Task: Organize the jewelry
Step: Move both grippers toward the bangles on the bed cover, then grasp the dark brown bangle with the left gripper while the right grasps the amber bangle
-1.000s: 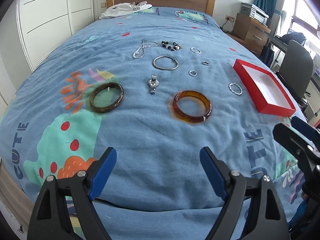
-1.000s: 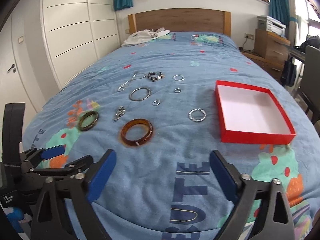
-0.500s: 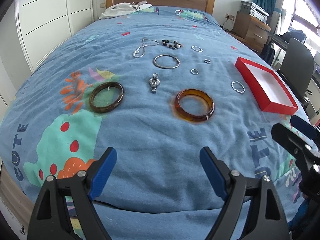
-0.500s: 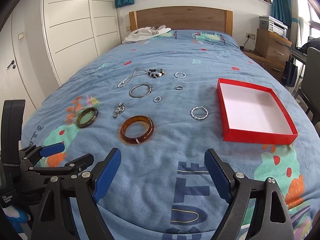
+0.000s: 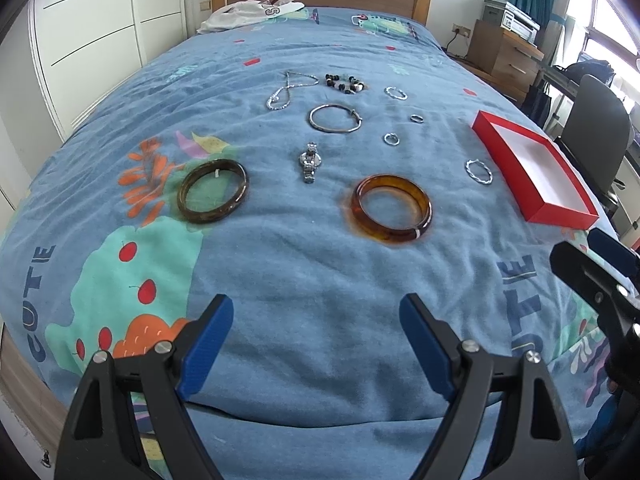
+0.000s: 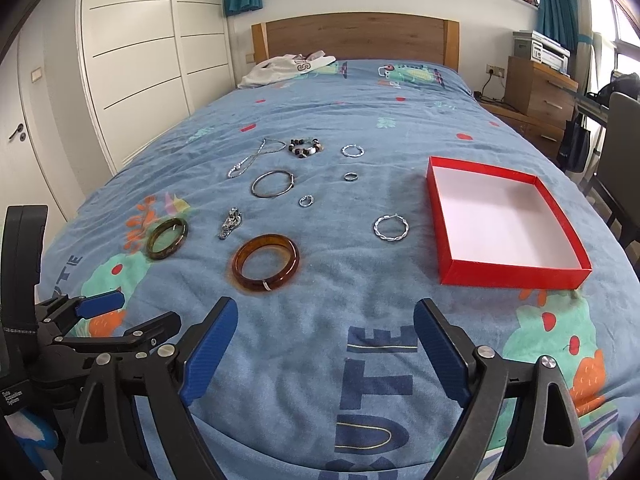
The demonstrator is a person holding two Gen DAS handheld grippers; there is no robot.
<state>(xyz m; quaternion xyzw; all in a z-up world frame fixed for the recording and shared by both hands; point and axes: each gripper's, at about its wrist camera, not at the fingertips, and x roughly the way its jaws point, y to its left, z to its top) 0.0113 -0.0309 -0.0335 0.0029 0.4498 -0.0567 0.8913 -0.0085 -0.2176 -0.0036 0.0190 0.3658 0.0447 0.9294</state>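
Observation:
Jewelry lies spread on a blue bedspread [image 5: 320, 280]: an amber bangle [image 5: 391, 208] [image 6: 265, 261], a dark green bangle [image 5: 213, 190] [image 6: 167, 238], a silver watch [image 5: 309, 161] [image 6: 229, 222], a thin silver hoop [image 5: 335, 118] [image 6: 273, 184], a chain [image 5: 285, 89], a beaded bracelet [image 5: 346, 83], a twisted silver hoop [image 6: 391, 229] and small rings. An empty red box [image 6: 502, 222] [image 5: 534, 170] sits at the right. My left gripper [image 5: 316, 344] hovers open near the bed's front edge. My right gripper [image 6: 326, 346] has its jaws opening, with nothing between them.
A white garment [image 6: 286, 68] lies by the wooden headboard [image 6: 354, 42]. White wardrobe doors [image 6: 132, 64] line the left side. A wooden drawer unit [image 6: 538, 96] and a chair [image 5: 598, 136] stand to the right of the bed.
The right gripper's jaws narrowed a little, then spread again. Both views tilted slightly, so the jewelry sits a bit lower in frame. Nothing on the bed has moved.

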